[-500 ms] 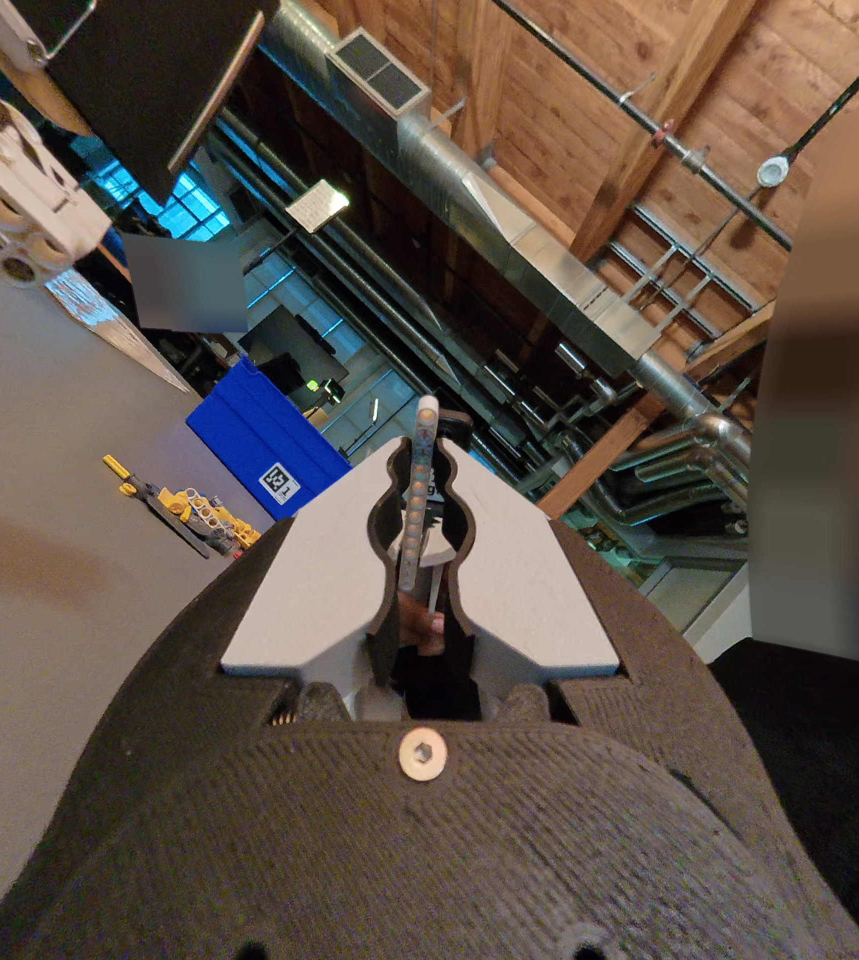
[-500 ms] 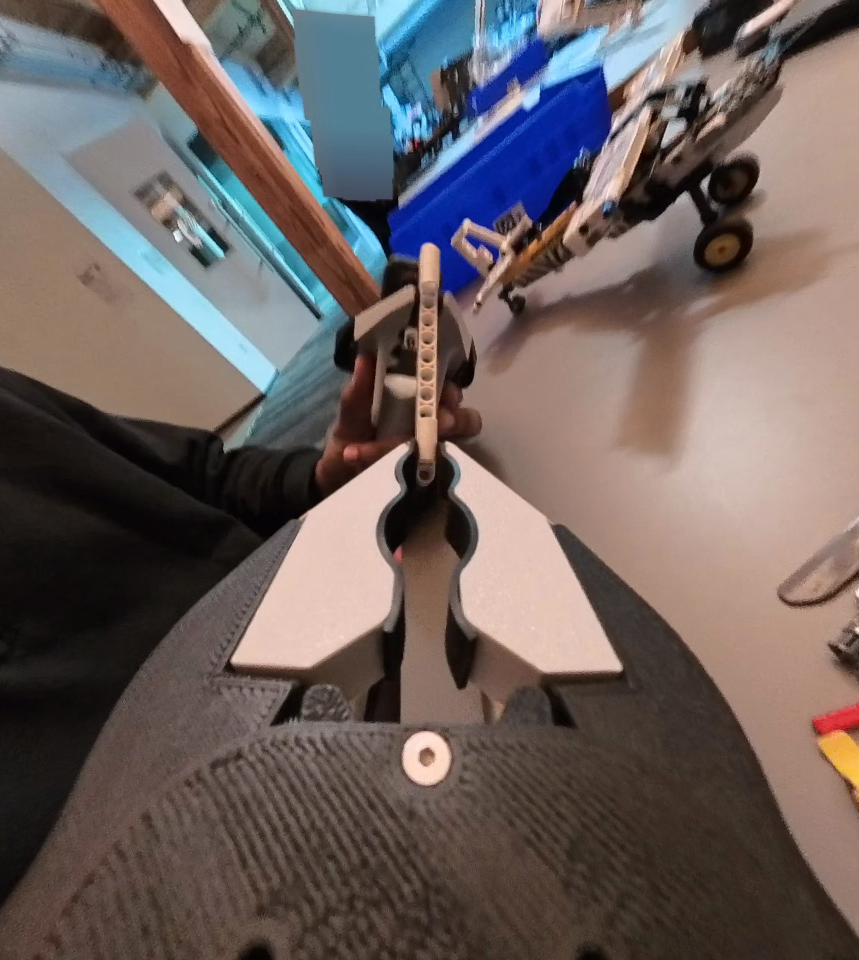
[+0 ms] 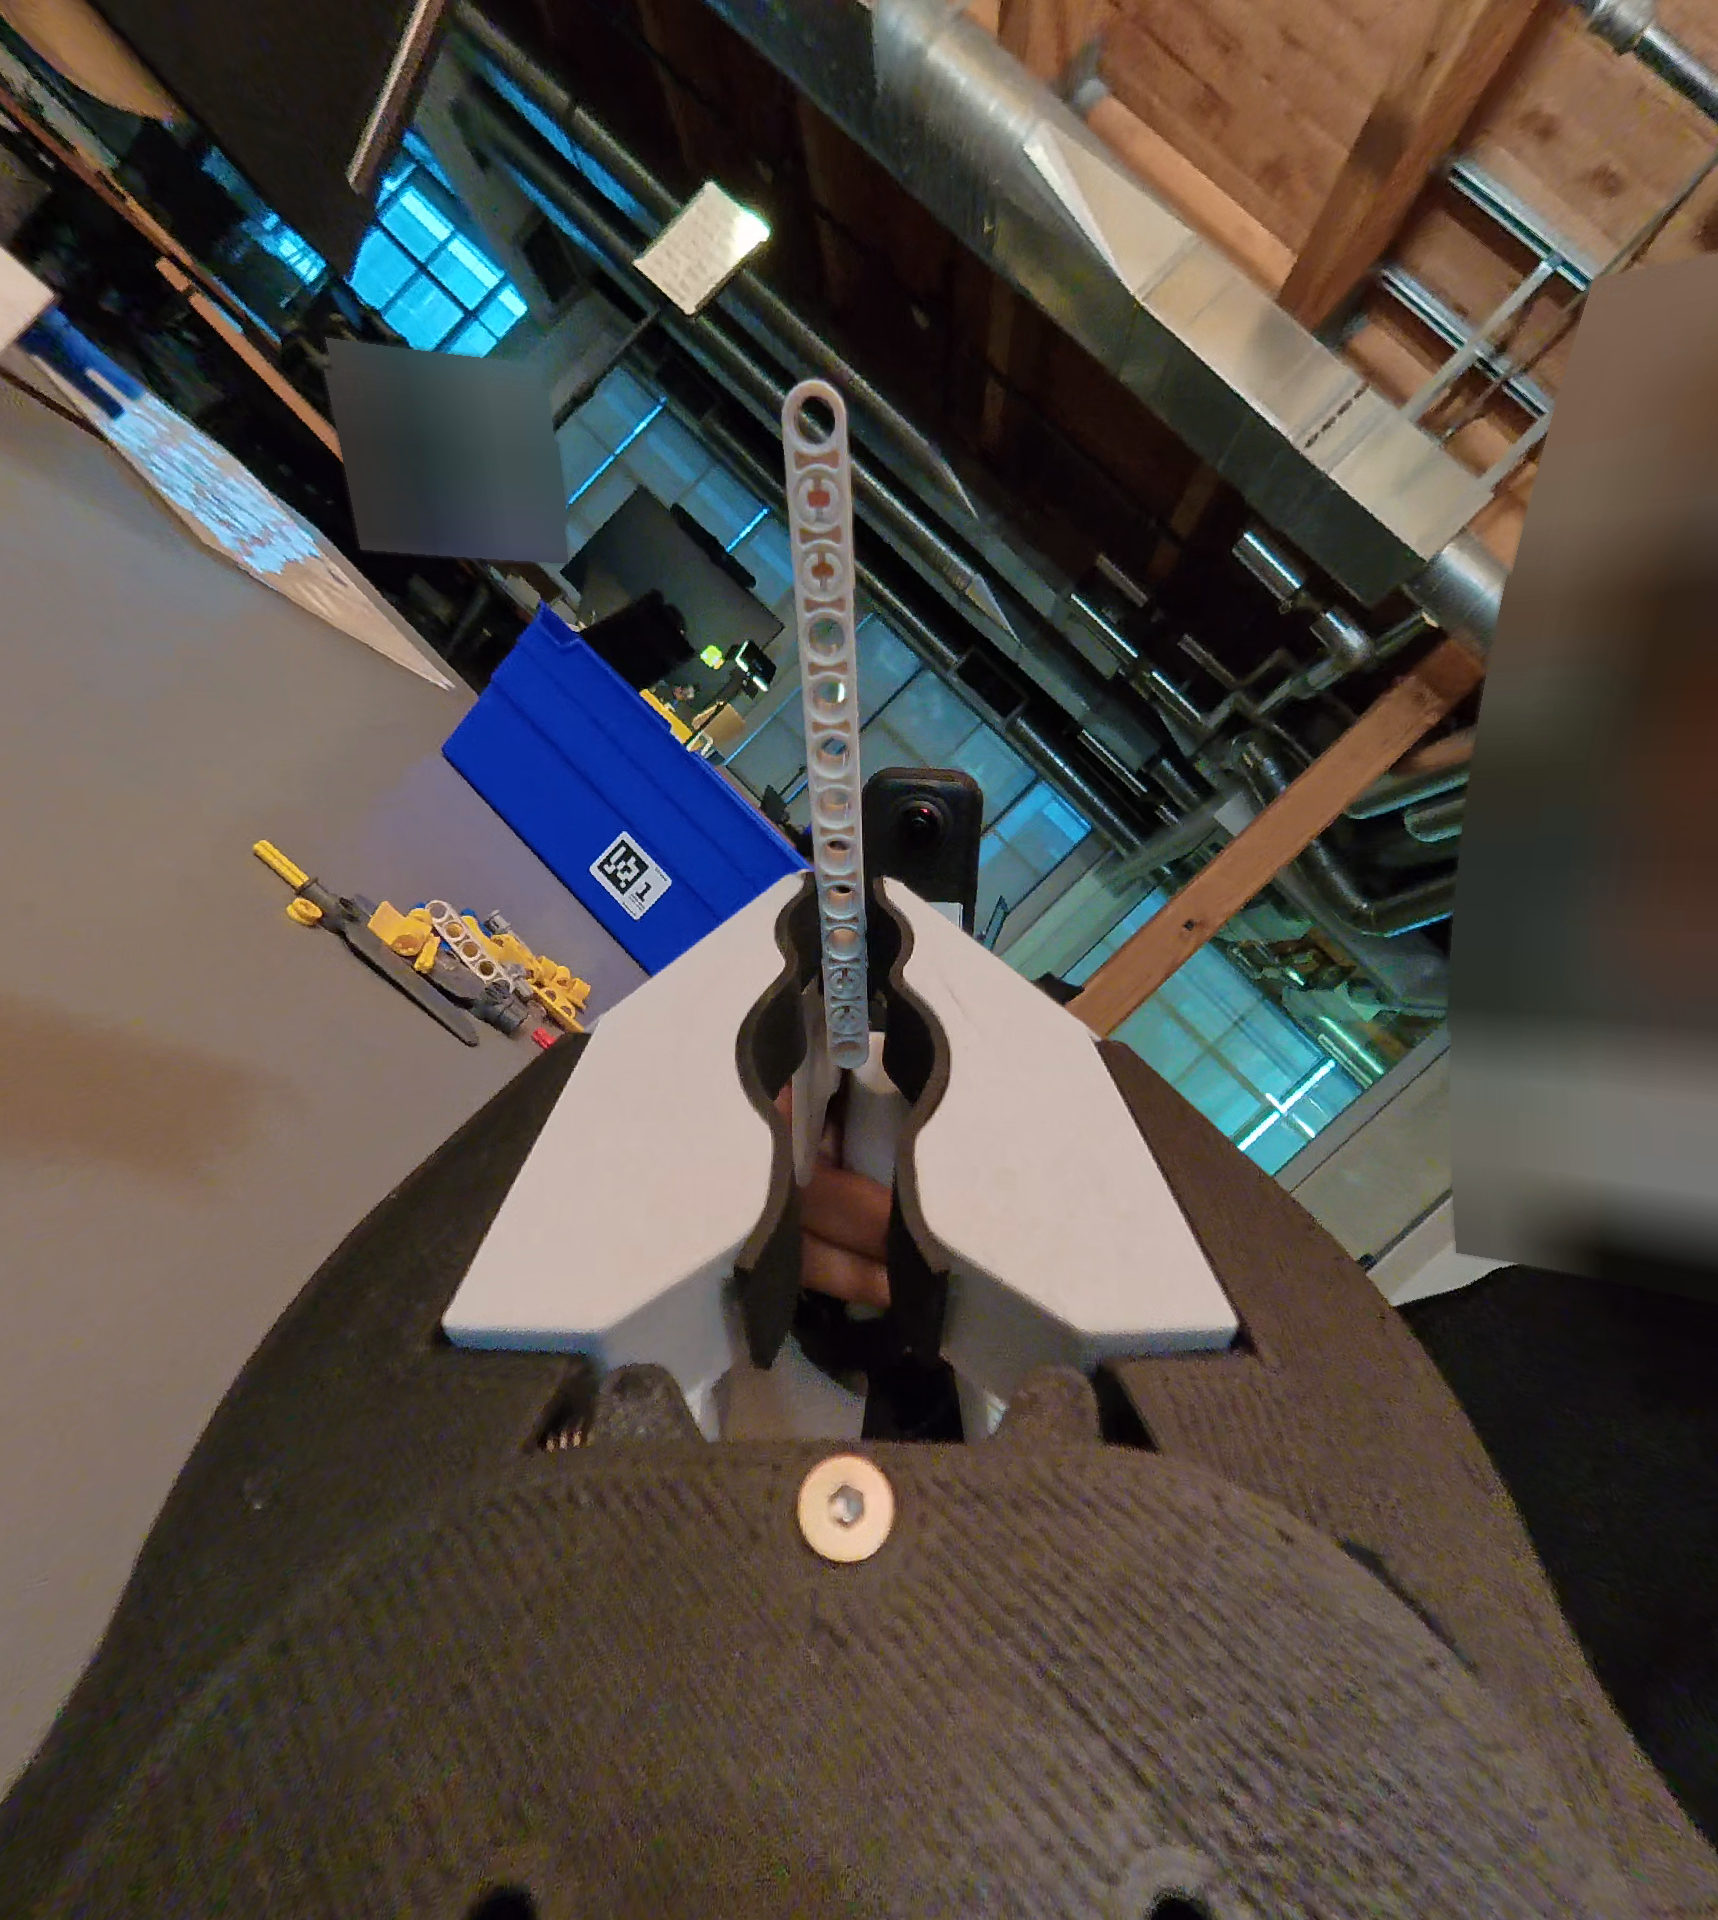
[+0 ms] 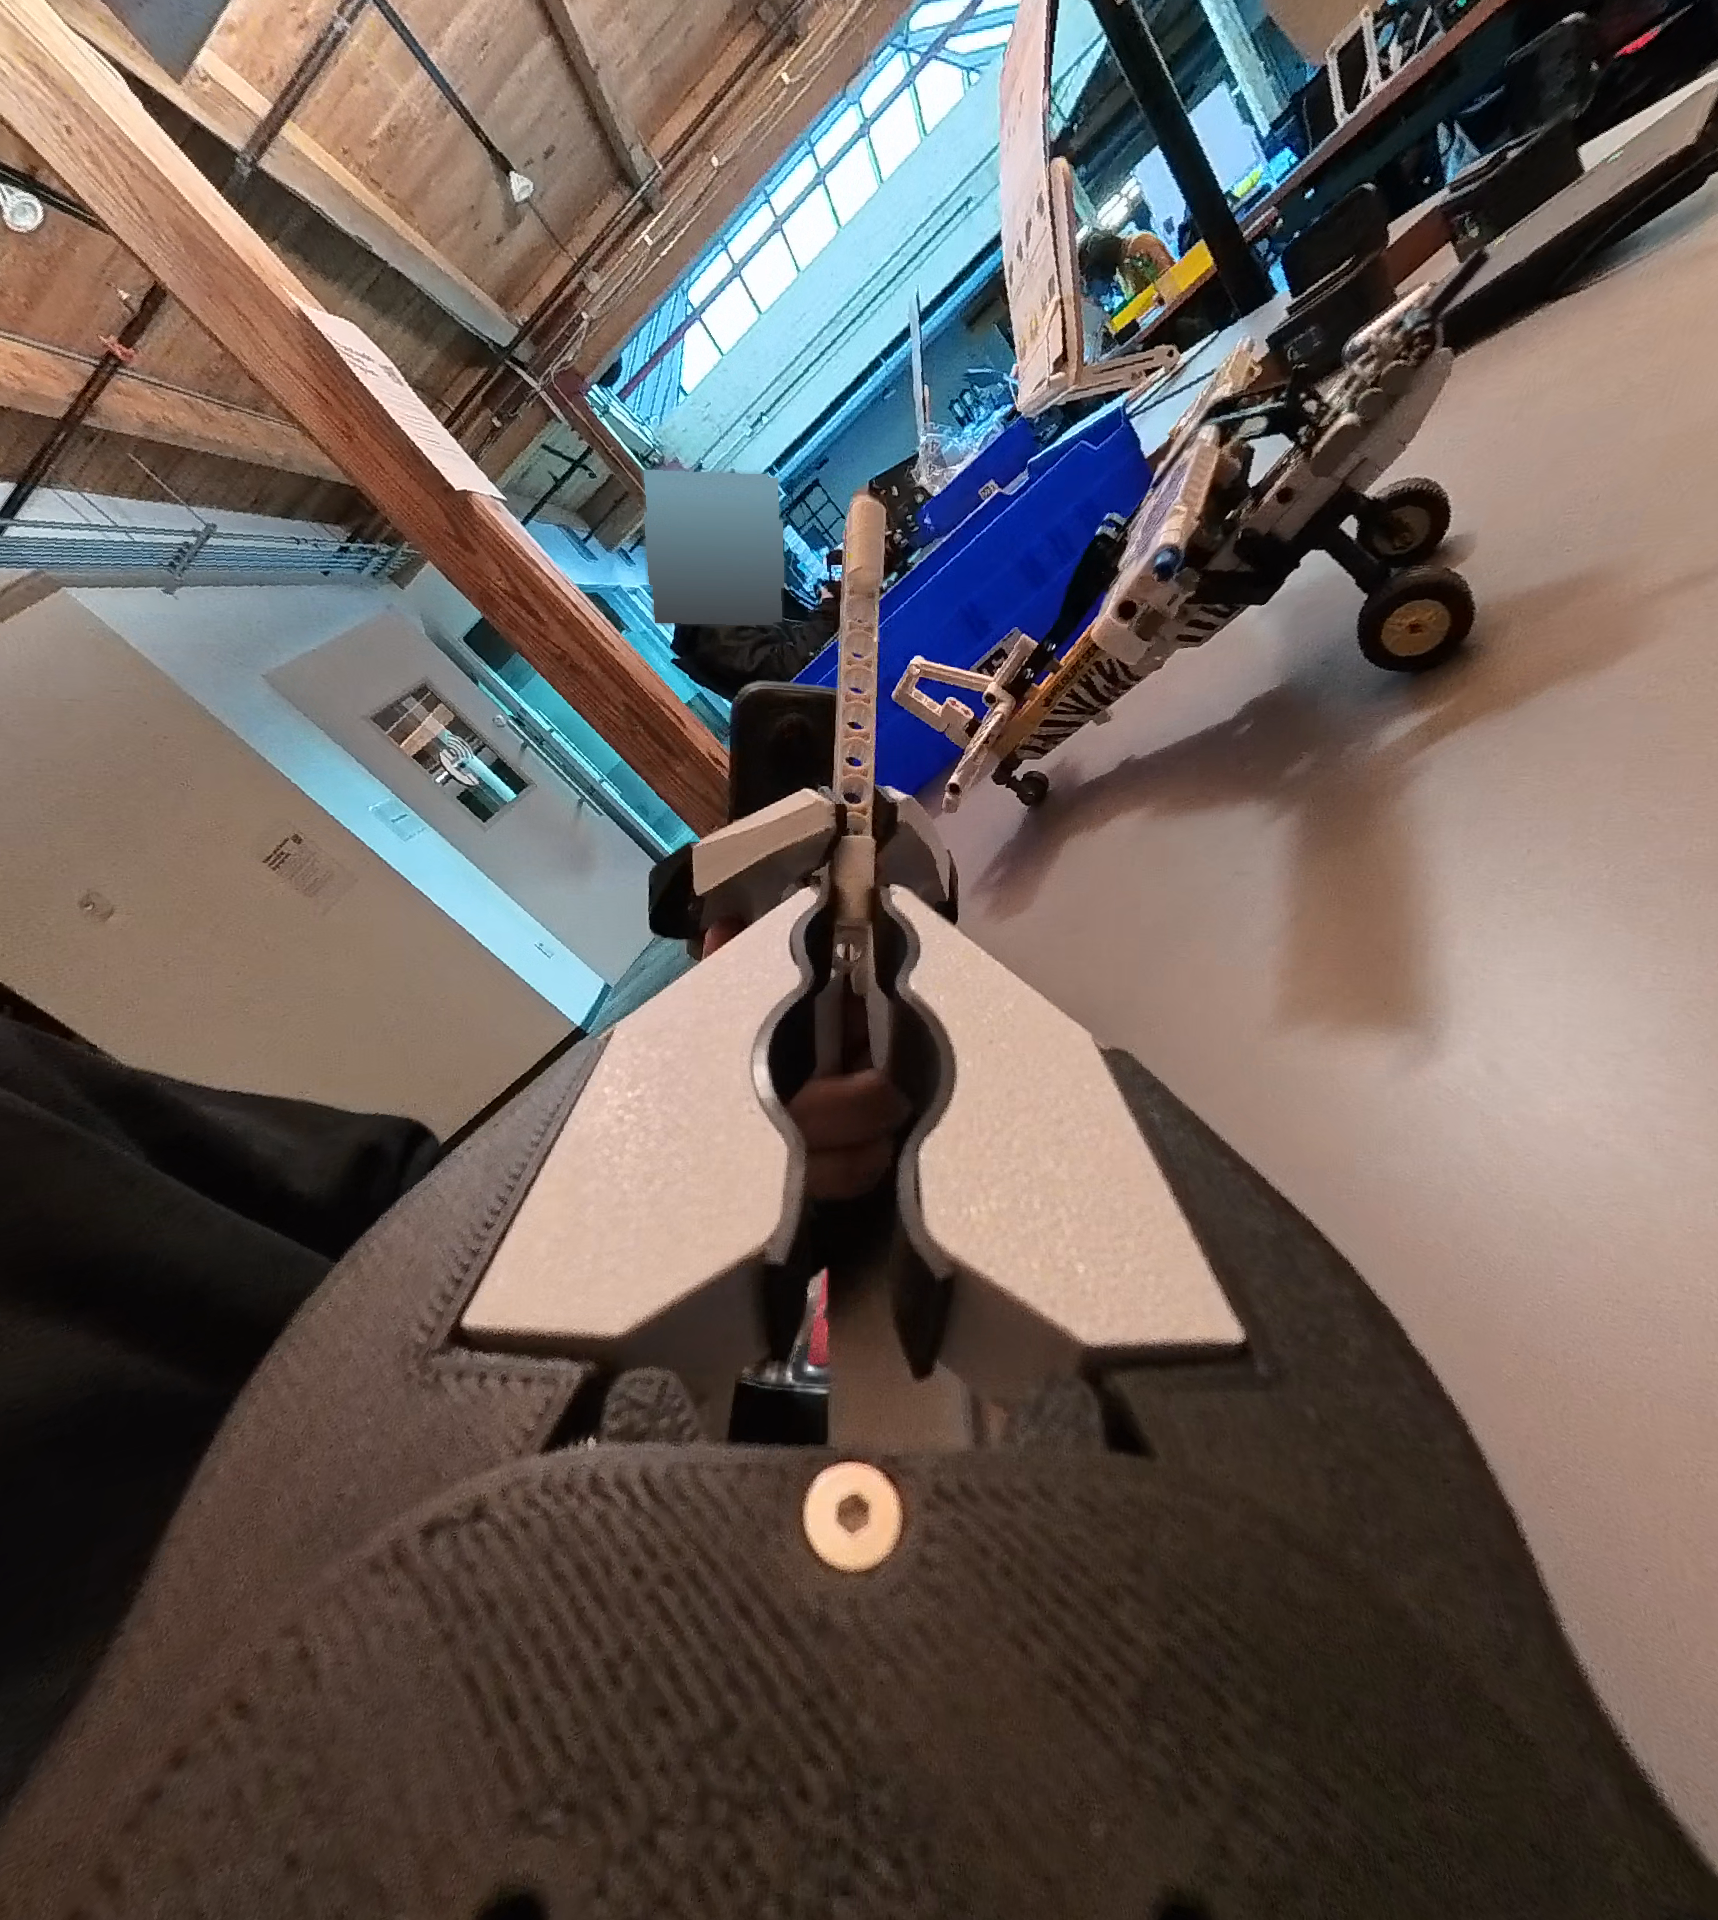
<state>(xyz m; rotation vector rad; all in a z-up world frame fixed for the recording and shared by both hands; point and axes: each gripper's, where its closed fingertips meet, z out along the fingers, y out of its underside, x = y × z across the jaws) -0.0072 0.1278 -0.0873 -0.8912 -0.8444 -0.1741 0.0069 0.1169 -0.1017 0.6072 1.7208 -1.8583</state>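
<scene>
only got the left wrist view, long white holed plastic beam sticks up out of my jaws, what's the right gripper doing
Observer: The right gripper is shut on the same long white holed plastic beam, at its near end; the left gripper clamps it just beyond.
Operator: anything on the table past it
Observer: A white, yellow and black toy-brick vehicle with black-tyred wheels stands on the grey table, right of the beam.
Operator: touching the beam
Observer: No, it stands clear of the beam, farther off.

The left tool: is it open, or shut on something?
Shut: the left tool grips the lower end of a long grey beam with holes, which stands up from its tips.
</scene>
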